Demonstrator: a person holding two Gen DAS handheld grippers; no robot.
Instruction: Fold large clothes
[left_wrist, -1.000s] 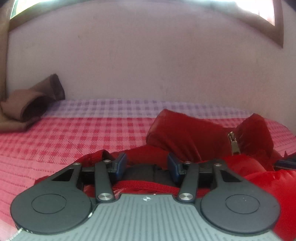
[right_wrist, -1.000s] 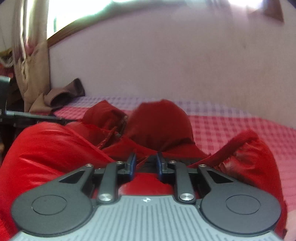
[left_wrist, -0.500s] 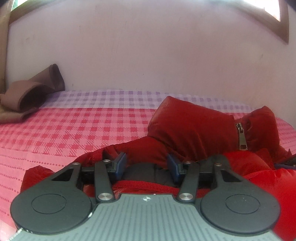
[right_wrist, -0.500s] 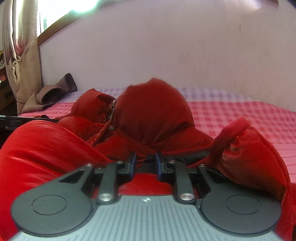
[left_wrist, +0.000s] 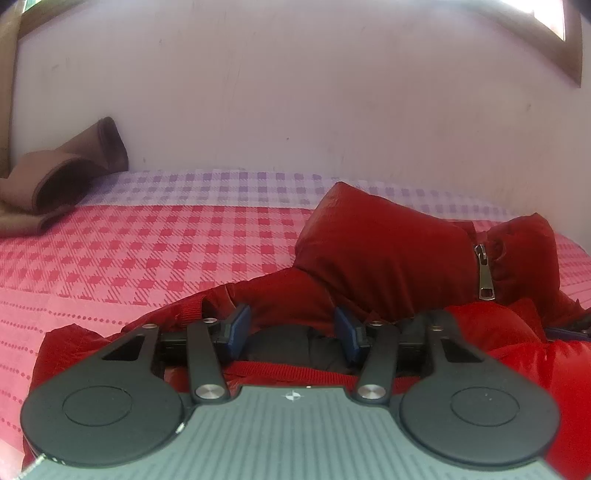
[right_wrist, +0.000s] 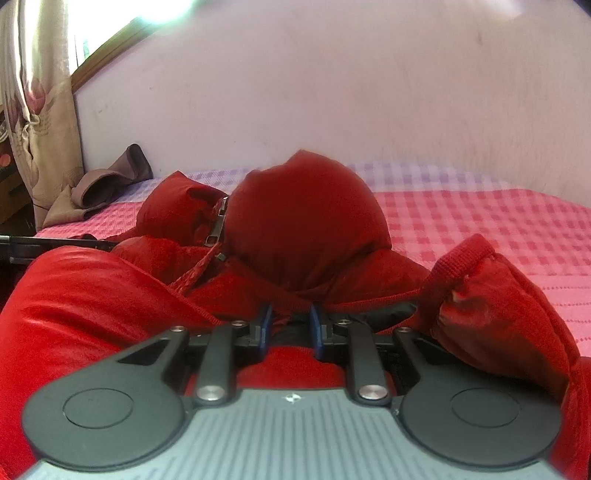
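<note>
Left hand-held gripper (left_wrist: 291, 334): your fingers sit wide apart, low over the near edge of the red jacket (left_wrist: 388, 254). A ribbed red hem band and dark lining lie between the blue pads (left_wrist: 236, 326), but the pads do not press on them.
Right hand-held gripper (right_wrist: 287, 326): your fingers are narrow, with a pinch of red fabric and dark lining between them. They look closed on the cloth; the contact itself is partly hidden.
Where the jacket lies: directly ahead of both grippers, on the bed (left_wrist: 147, 254), bunched and puffy rather than flat.
Long axis: you cannot tell it for certain from this crumpling. The bulk appears to run away from you, toward the wall (left_wrist: 295, 92).
Middle distance: a rounded hood or collar mound rises ahead, with a metal zipper pull (left_wrist: 484, 273) hanging on its side. A ribbed cuff (right_wrist: 465, 258) curls up to the right of your right gripper.
Nearer hand: both are at the near hem. Your right hand seems to have the better hold.
Far: a brown garment (left_wrist: 62, 184) lies at the far left, well apart, against the wall.
</note>
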